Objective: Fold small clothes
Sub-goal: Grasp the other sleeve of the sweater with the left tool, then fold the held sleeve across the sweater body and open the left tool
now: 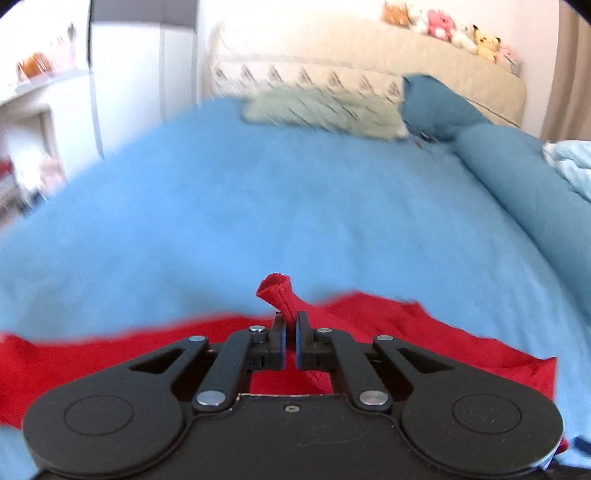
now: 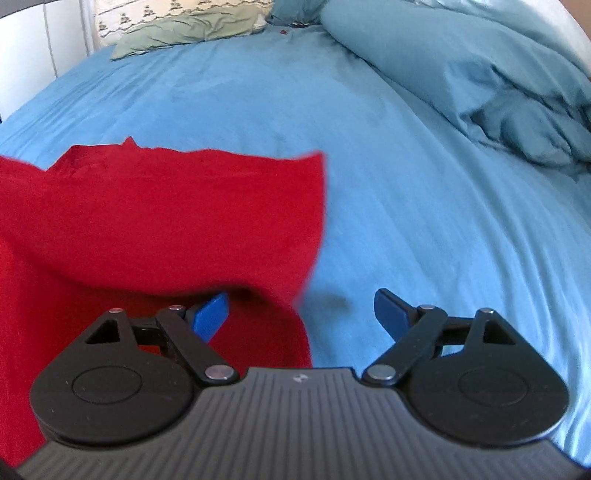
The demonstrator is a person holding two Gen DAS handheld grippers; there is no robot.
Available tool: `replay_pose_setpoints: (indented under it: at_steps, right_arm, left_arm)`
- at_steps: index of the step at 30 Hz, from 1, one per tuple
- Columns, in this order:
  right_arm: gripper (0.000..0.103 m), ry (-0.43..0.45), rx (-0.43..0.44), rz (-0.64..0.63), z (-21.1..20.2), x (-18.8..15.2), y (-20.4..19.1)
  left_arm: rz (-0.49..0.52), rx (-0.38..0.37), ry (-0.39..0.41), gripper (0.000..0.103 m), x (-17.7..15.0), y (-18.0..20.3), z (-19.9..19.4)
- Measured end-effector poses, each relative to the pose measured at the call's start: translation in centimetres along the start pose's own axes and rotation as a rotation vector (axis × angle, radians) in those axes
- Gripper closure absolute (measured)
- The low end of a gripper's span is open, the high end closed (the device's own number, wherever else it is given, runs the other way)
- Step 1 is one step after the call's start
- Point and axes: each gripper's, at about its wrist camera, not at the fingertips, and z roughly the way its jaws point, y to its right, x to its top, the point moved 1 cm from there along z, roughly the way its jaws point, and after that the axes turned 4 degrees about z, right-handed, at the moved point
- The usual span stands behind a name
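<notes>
A red garment [image 1: 424, 332] lies on the blue bedsheet [image 1: 258, 192]. My left gripper [image 1: 290, 325] is shut on a pinched corner of the red garment, and a small rolled tip of cloth sticks up past the fingertips. In the right wrist view the red garment [image 2: 166, 221] spreads over the left half, its right edge partly lifted off the bedsheet [image 2: 424, 221]. My right gripper [image 2: 301, 310] stands wide open at that edge. Its left finger [image 2: 210, 317] is over the red cloth, its right finger [image 2: 391, 314] over bare sheet. Nothing is pinched between them.
A pale green pillow [image 1: 325, 110] and a dark blue pillow [image 1: 439, 103] lie at the head of the bed. A rumpled blue duvet [image 2: 480, 81] is heaped along the right side. Plush toys [image 1: 443, 29] line the headboard. White cupboards [image 1: 125, 74] stand at the left.
</notes>
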Motion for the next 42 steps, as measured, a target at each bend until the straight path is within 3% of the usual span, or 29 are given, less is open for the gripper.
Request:
replay_pose_setpoints:
  at_steps: [2, 8, 15, 20, 22, 24, 25, 26, 29, 31, 34, 36, 38, 42]
  right_arm:
    - [0.001, 0.004, -0.007, -0.025, 0.6, 0.6, -0.5]
    - [0.003, -0.027, -0.078, -0.106, 2.1, 1.1, -0.6]
    - [0.002, -0.058, -0.05, -0.021, 1.3, -0.1, 2.8]
    - [0.002, -0.077, -0.04, -0.072, 0.0, 0.0, 3.0]
    - [0.001, -0.096, -0.037, -0.101, -1.0, 0.0, 2.9]
    - [0.001, -0.072, -0.019, -0.141, -3.3, 0.3, 2.2]
    - [0.0, -0.037, 0.022, -0.146, -4.6, 0.6, 1.5]
    - [0.0, 0.0, 0.096, -0.143, -6.0, 1.0, 0.7]
    - [0.0, 0.033, 0.26, -0.155, -6.6, 1.9, -3.0]
    - [0.0, 0.013, 0.312, -0.151, -4.7, 1.9, -5.3]
    - [0.0, -0.028, 0.292, -0.091, -1.3, 1.0, -6.4]
    - [0.0, -0.081, 0.241, -0.022, 0.6, 0.1, -4.7]
    - [0.0, -0.059, 0.265, 0.028, 0.5, -0.7, -2.7]
    - [0.0, -0.042, 0.258, -0.02, -1.1, 1.2, -2.9]
  left_arm:
    - [0.008, 0.047, 0.007, 0.099, -0.7, -2.0, 0.2]
    - [-0.036, 0.06, -0.097, 0.099, -5.3, -5.0, 3.4]
    - [-0.095, 0.042, -0.188, 0.097, -8.3, -6.1, 3.7]
    - [-0.054, 0.089, -0.244, 0.085, -9.2, -7.3, 1.9]
    - [-0.03, 0.12, -0.256, 0.077, -9.1, -7.4, 0.9]
    - [-0.008, 0.134, -0.242, 0.057, -8.8, -7.6, -0.8]
    - [-0.003, 0.129, -0.23, 0.042, -8.6, -7.5, -1.3]
    - [0.001, 0.111, -0.211, 0.034, -8.3, -7.3, -1.9]
    - [0.038, 0.047, -0.173, 0.033, -7.5, -6.0, -2.4]
    - [0.053, 0.021, -0.173, 0.033, -7.4, -5.0, -1.5]
    - [0.058, -0.016, -0.175, 0.033, -7.7, -3.6, 0.1]
    - [0.065, -0.035, -0.187, 0.033, -7.9, -3.3, 1.0]
    - [0.072, -0.046, -0.201, 0.033, -8.2, -2.9, 1.6]
    - [0.085, -0.058, -0.237, 0.033, -9.0, -2.8, 2.5]
